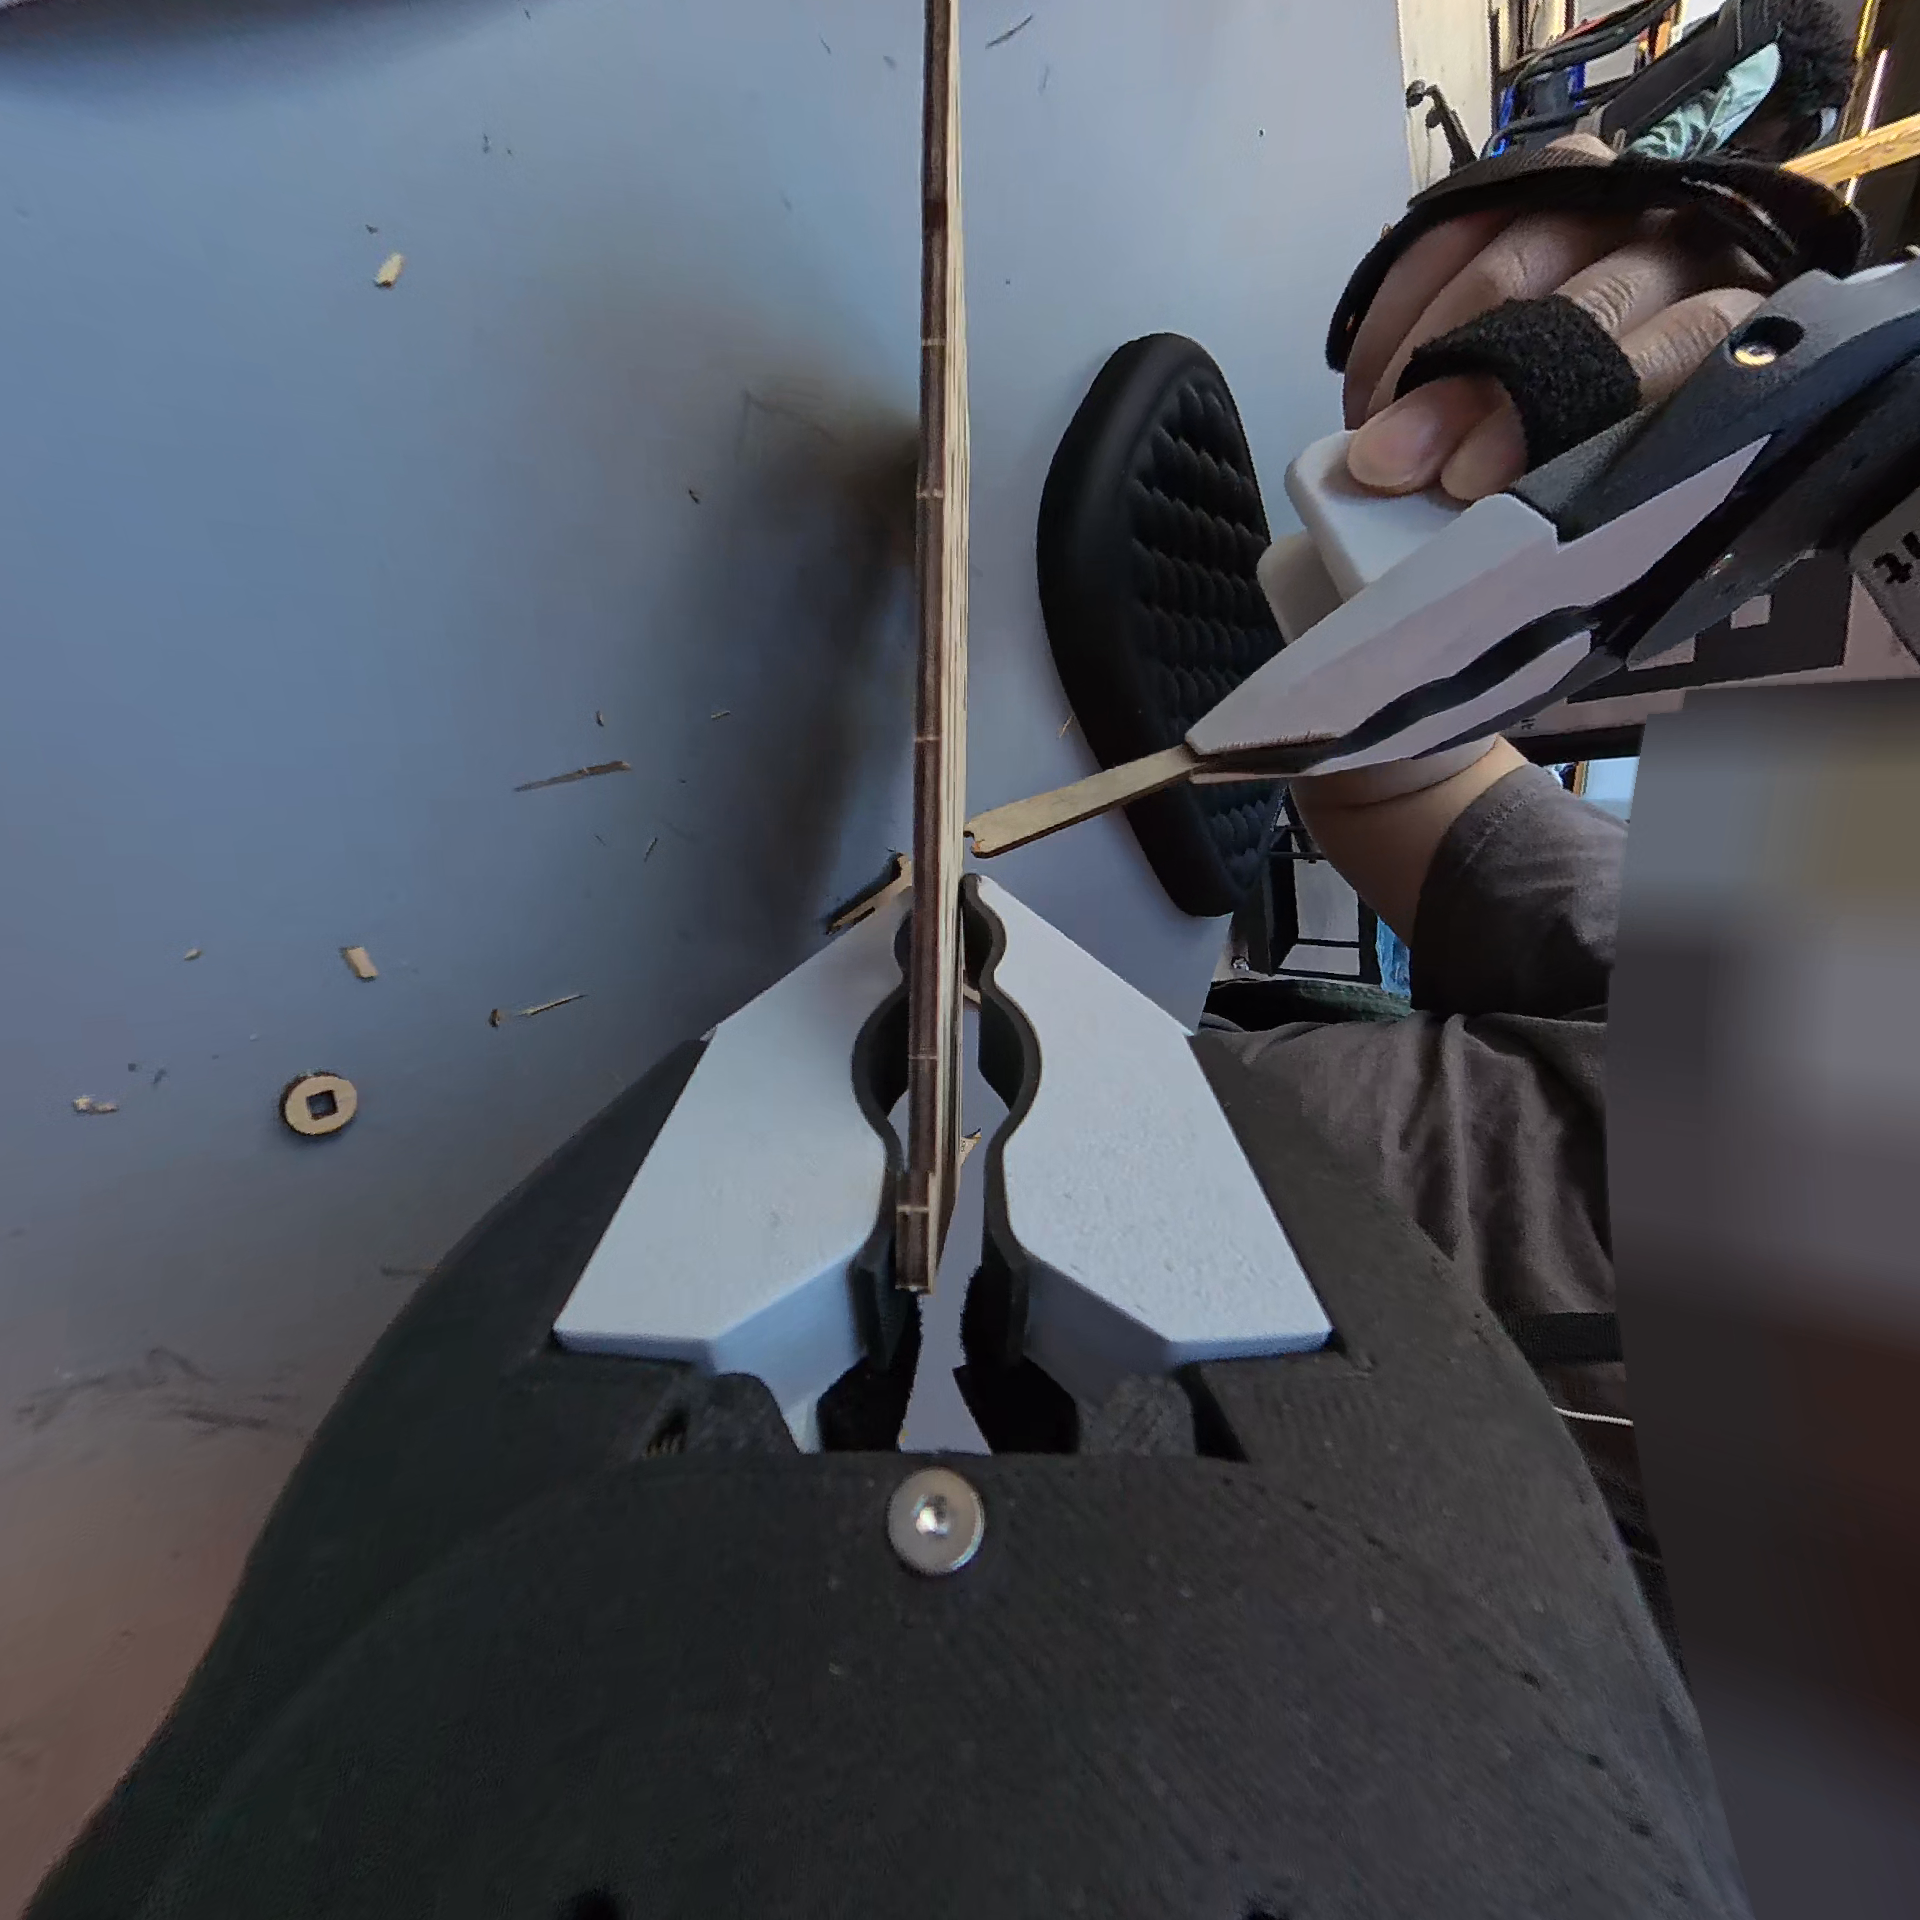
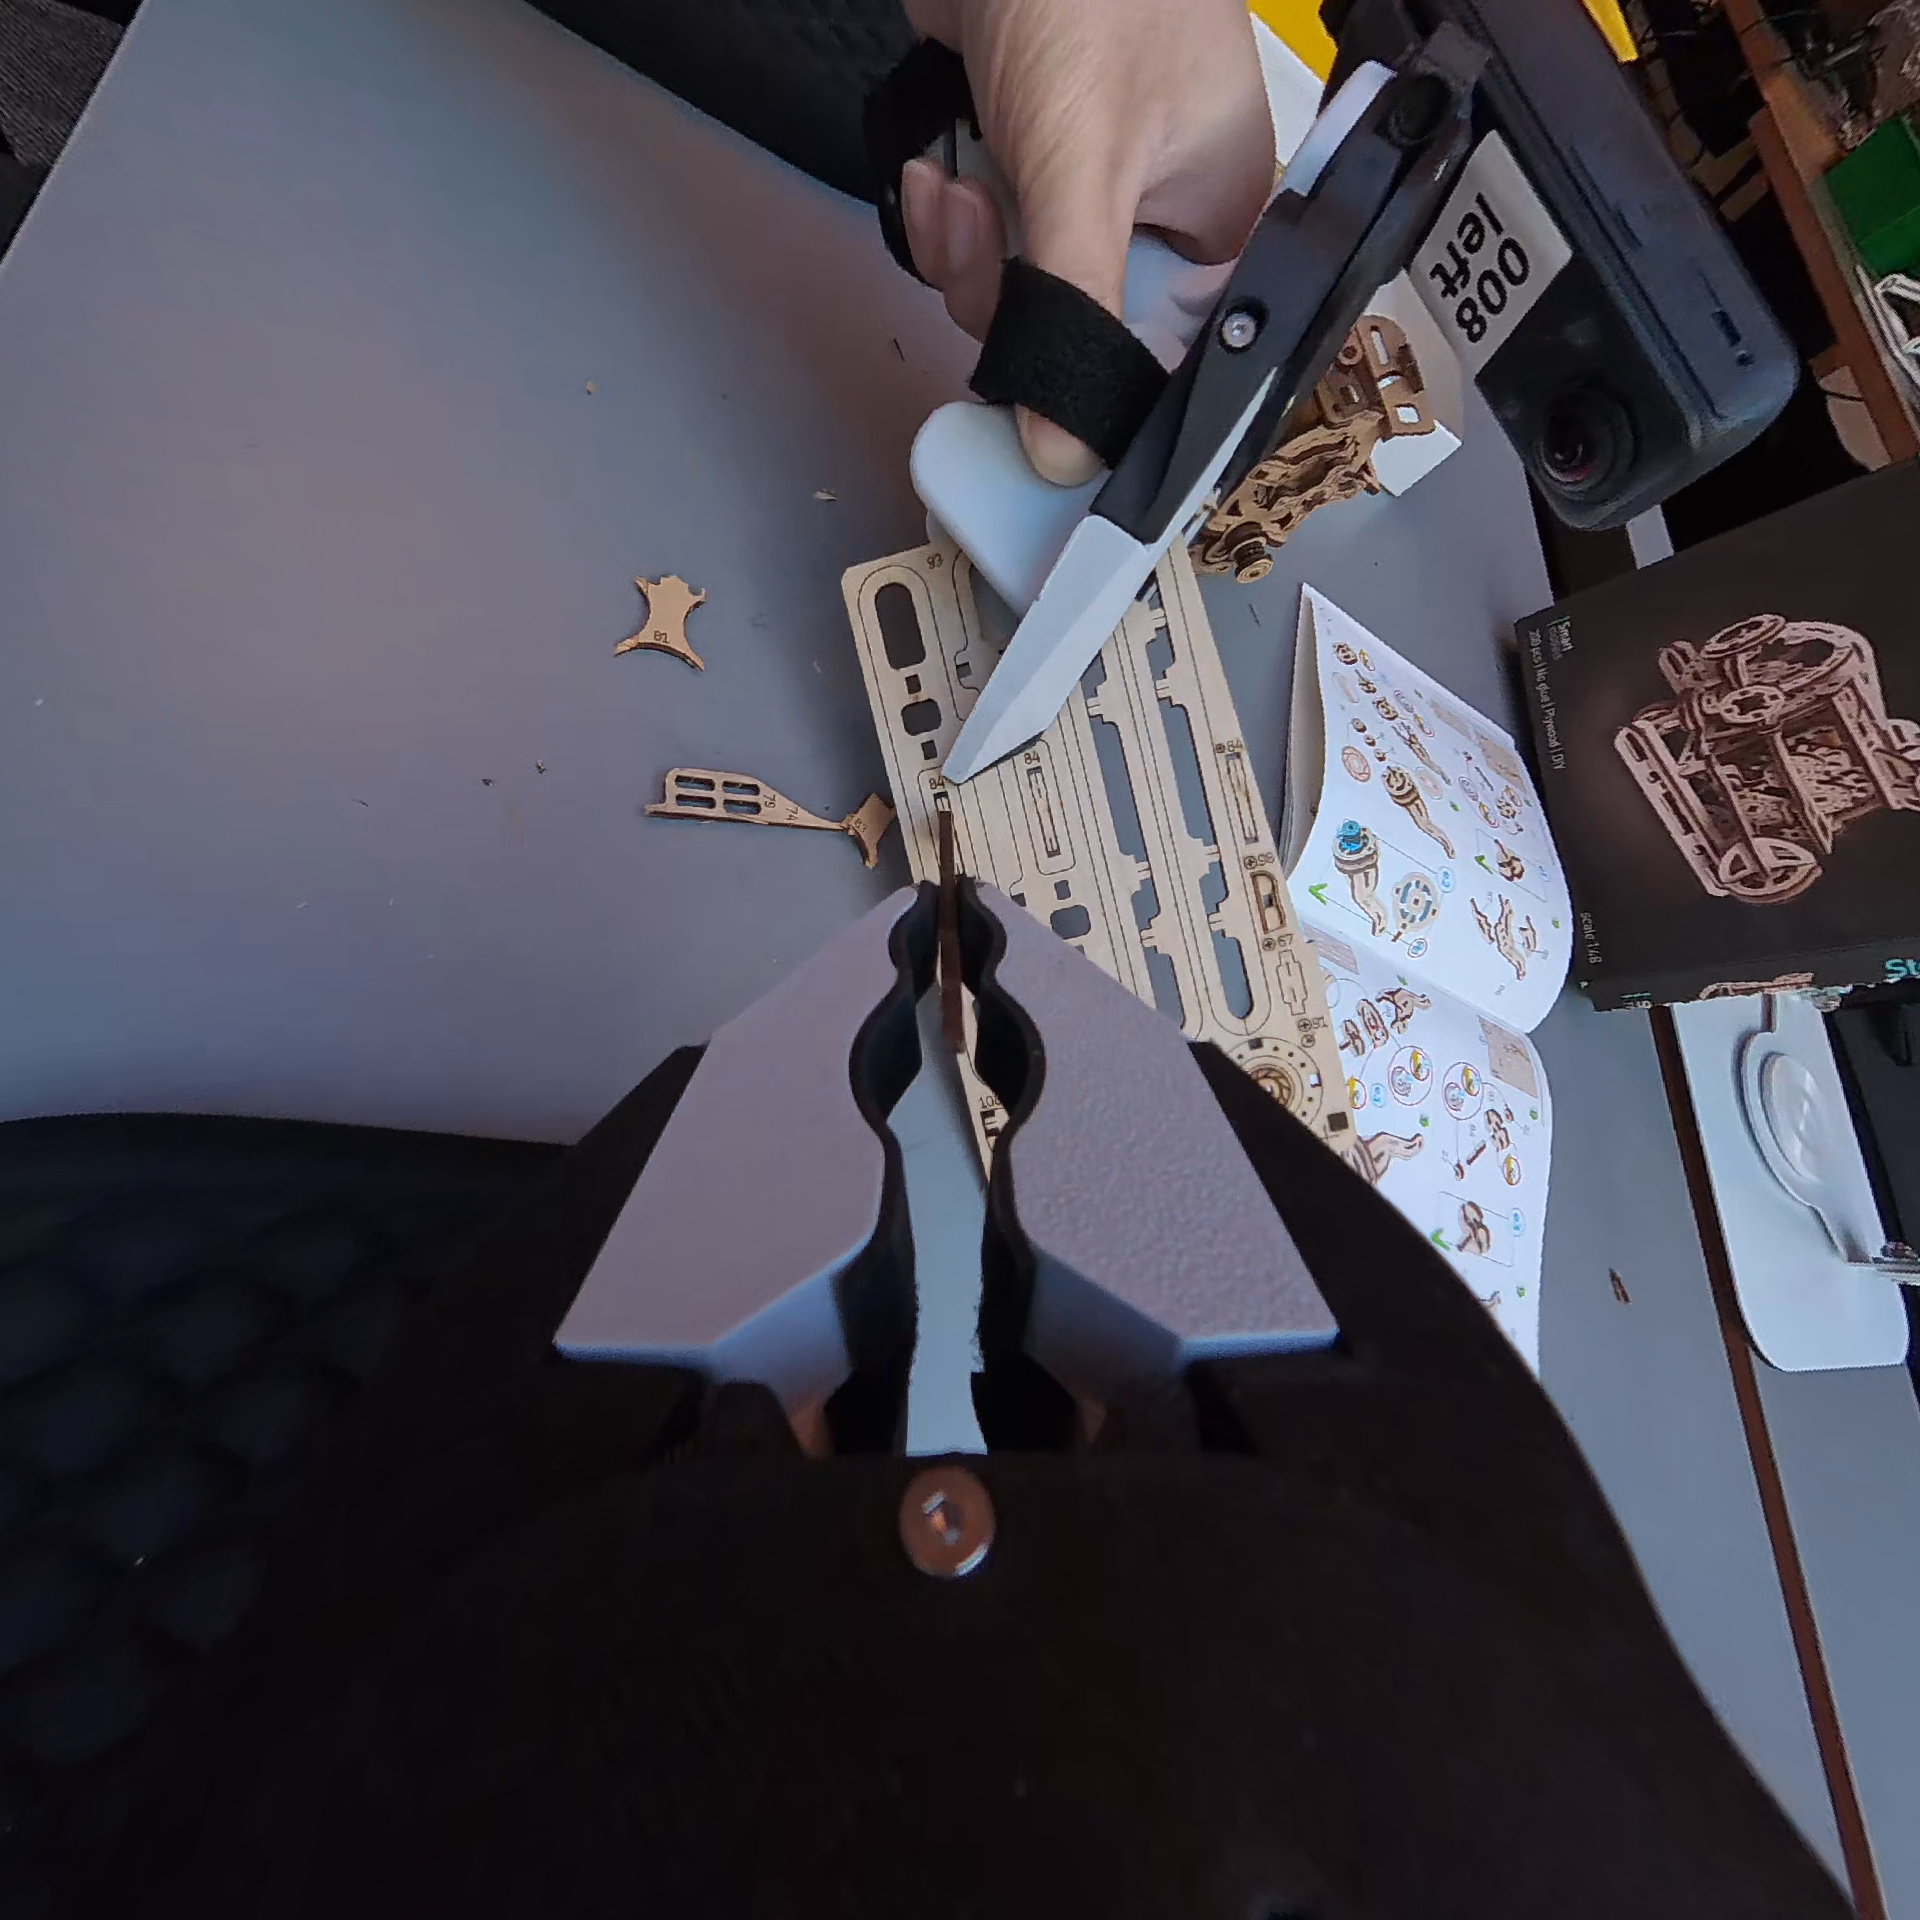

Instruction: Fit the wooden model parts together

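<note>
Grey-blue tabletop (image 2: 364, 520), littered with wood splinters and small cut-out pieces; cluttered shelving beyond its far right edge. To the right on the tabletop, an open instruction booklet (image 2: 1423, 831), a dark kit box (image 2: 1745, 758) and a partly built wooden model (image 2: 1320, 457). Near the right edge in the left wrist view, a black textured pad (image 1: 1164, 623).

Left gripper (image 1: 940, 904) pressed together on a plywood parts sheet (image 1: 943, 520), seen edge-on and upright between its fingers. Right gripper (image 2: 948, 894) pinching a thin wooden strip (image 1: 1081, 800) at the fingertips, the strip's free end just beside the sheet's right face, close above the left gripper's tips; whether touching, cannot tell. In the right wrist view, the sheet (image 2: 1101, 831) showing its flat face with many cut-outs, the strip's tip near its left edge.
</note>
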